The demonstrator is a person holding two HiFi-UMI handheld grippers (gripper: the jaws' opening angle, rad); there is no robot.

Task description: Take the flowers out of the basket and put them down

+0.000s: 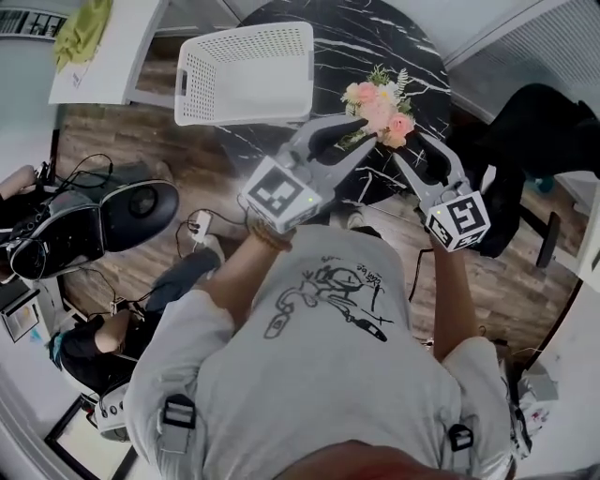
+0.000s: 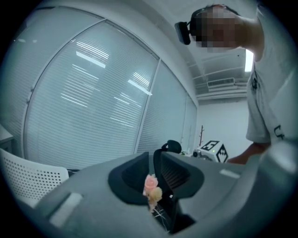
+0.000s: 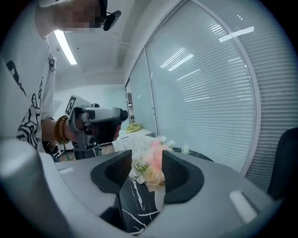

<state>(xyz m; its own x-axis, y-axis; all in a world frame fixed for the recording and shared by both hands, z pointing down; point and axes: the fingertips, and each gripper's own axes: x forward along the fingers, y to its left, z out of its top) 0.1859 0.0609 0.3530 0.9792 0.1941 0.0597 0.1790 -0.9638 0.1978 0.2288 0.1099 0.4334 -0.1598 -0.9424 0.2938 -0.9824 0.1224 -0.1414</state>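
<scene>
A small bouquet of pink and cream flowers (image 1: pixel 380 108) lies on the black marble table (image 1: pixel 309 28), to the right of the white perforated basket (image 1: pixel 246 70). My left gripper (image 1: pixel 364 133) reaches to the stem end. In the left gripper view only a narrow slit shows between its jaws (image 2: pixel 155 160), with the flowers (image 2: pixel 151 184) seen through the slit and nothing visibly pinched. My right gripper (image 1: pixel 409 145) sits just below the blooms. Its jaws (image 3: pixel 146 160) stand apart, with the flowers (image 3: pixel 152 162) in the gap and a clear space beside the left pad.
The basket (image 3: pixel 132 142) stands empty at the table's far left. A black office chair (image 1: pixel 525 131) is to the right of the table. Black gear and cables (image 1: pixel 94 220) lie on the wood floor at left. A white desk carries a yellow-green cloth (image 1: pixel 84 28).
</scene>
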